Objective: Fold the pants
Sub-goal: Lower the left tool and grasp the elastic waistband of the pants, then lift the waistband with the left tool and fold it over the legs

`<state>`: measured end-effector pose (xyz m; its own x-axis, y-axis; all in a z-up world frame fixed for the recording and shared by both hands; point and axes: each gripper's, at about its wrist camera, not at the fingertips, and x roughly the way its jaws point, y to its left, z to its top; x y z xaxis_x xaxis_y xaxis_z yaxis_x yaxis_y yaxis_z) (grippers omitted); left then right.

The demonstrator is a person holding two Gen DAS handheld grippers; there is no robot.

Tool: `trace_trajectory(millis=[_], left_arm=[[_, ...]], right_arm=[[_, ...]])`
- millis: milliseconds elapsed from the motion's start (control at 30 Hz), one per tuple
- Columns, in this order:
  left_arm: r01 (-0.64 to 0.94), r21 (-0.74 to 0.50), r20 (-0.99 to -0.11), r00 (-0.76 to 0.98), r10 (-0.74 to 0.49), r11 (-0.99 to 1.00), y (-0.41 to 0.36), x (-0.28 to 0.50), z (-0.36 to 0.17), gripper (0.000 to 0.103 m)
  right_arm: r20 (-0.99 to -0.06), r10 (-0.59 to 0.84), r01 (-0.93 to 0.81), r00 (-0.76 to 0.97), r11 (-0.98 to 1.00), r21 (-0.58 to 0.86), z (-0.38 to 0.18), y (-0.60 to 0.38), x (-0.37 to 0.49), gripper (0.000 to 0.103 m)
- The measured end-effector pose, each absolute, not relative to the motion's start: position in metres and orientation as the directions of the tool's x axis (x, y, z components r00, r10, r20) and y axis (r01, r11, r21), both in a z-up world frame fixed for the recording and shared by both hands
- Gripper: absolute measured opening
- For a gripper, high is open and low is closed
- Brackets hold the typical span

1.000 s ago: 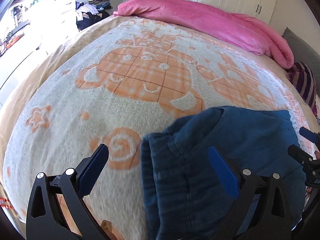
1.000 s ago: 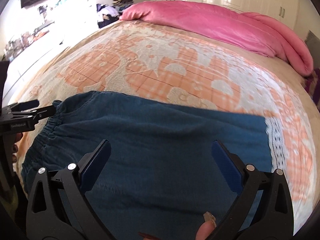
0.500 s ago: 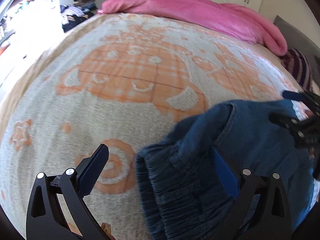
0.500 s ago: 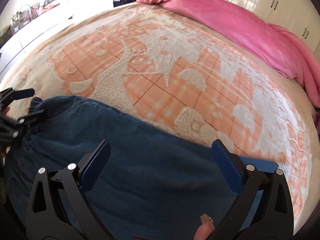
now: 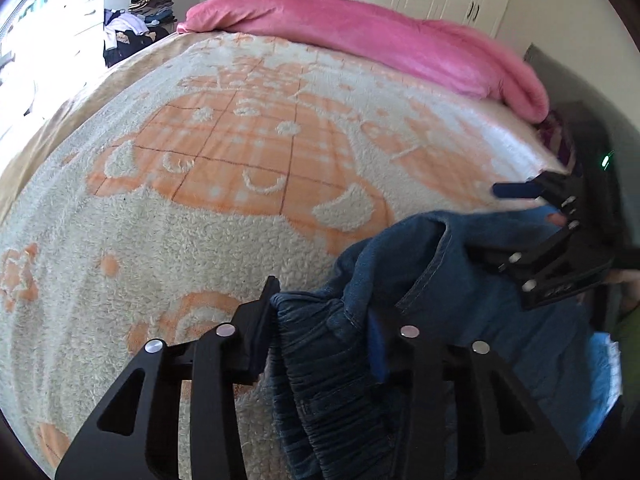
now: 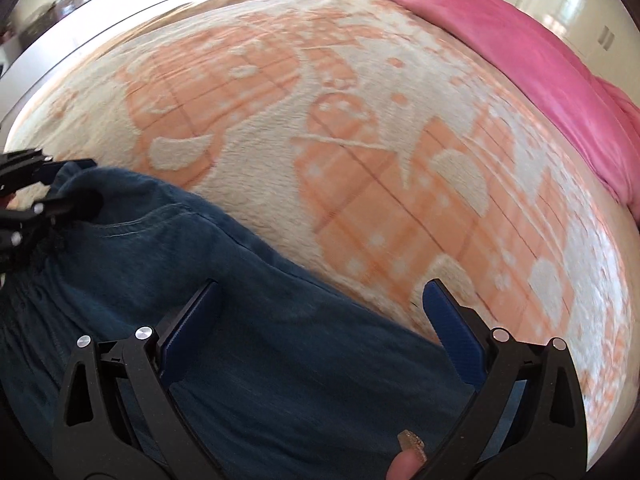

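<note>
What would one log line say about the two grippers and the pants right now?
left gripper: closing on pants waistband | right gripper: open over pants leg | pants: on blanket

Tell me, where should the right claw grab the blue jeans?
Probably at the leg edge of the blue denim jeans, coming from above. The right claw hangs open over flat cloth there, while the left claw is closing on the gathered waistband, so that end looks taken.
</note>
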<state>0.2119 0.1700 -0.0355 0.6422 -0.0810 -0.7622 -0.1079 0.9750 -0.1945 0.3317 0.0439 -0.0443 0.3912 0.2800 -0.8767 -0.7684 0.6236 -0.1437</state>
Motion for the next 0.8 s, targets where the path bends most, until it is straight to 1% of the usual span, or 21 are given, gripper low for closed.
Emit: trace_trajectory(millis=[67, 133, 167, 200, 233, 267, 300, 333, 400, 500, 567, 800], left_arm=[[-0.100, -0.200, -0.753, 0.652, -0.088, 0.975, 0.170, 0.209, -0.033, 0.036], [-0.088, -0.192, -0.742, 0.665, -0.086, 0.977, 0.169, 0.206, -0.030, 0.036], [-0.082, -0.187, -0.731, 0.677, -0.083, 0.979, 0.167, 0.203, -0.027, 0.036], [-0.078, -0.184, -0.727, 0.682, -0.083, 0.980, 0.167, 0.202, -0.026, 0.036], [-0.075, -0.183, -0.721, 0.688, -0.082, 0.980, 0.167, 0.200, -0.024, 0.036], [-0.072, -0.183, -0.716, 0.693, -0.083, 0.980, 0.166, 0.198, -0.023, 0.036], [-0.066, -0.180, -0.716, 0.693, -0.085, 0.981, 0.165, 0.196, -0.023, 0.036], [-0.067, -0.178, -0.714, 0.696, -0.082, 0.982, 0.165, 0.195, -0.023, 0.036], [-0.065, -0.184, -0.709, 0.700, -0.086, 0.981, 0.166, 0.191, -0.022, 0.036], [-0.067, -0.176, -0.702, 0.708, -0.077, 0.982, 0.167, 0.189, -0.020, 0.036], [-0.067, -0.171, -0.698, 0.712, -0.073, 0.983, 0.166, 0.186, -0.018, 0.036], [-0.046, -0.119, -0.659, 0.751, -0.045, 0.992, 0.154, 0.168, -0.001, 0.036]], right_arm=[[-0.865, 0.300, -0.780, 0.403, 0.607, -0.153, -0.043, 0.047, 0.326, 0.092], [-0.860, 0.328, -0.792, 0.392, 0.596, -0.134, -0.044, 0.048, 0.323, 0.077], [-0.860, 0.337, -0.796, 0.383, 0.592, -0.123, -0.045, 0.049, 0.321, 0.074], [-0.863, 0.346, -0.803, 0.368, 0.587, -0.107, -0.046, 0.049, 0.320, 0.066], [-0.863, 0.362, -0.809, 0.353, 0.581, -0.087, -0.047, 0.049, 0.319, 0.053], [-0.862, 0.383, -0.817, 0.333, 0.573, -0.061, -0.046, 0.049, 0.317, 0.045], [-0.857, 0.409, -0.825, 0.315, 0.565, -0.033, -0.044, 0.048, 0.313, 0.030], [-0.853, 0.424, -0.827, 0.304, 0.563, -0.015, -0.041, 0.048, 0.310, 0.018], [-0.836, 0.451, -0.822, 0.311, 0.569, 0.001, -0.034, 0.045, 0.304, 0.012], [-0.803, 0.502, -0.812, 0.321, 0.582, 0.039, -0.023, 0.034, 0.296, 0.009], [-0.783, 0.534, -0.804, 0.320, 0.590, 0.074, -0.014, 0.025, 0.290, 0.009], [-0.726, 0.600, -0.791, 0.337, 0.598, 0.127, 0.014, 0.001, 0.261, 0.008]])
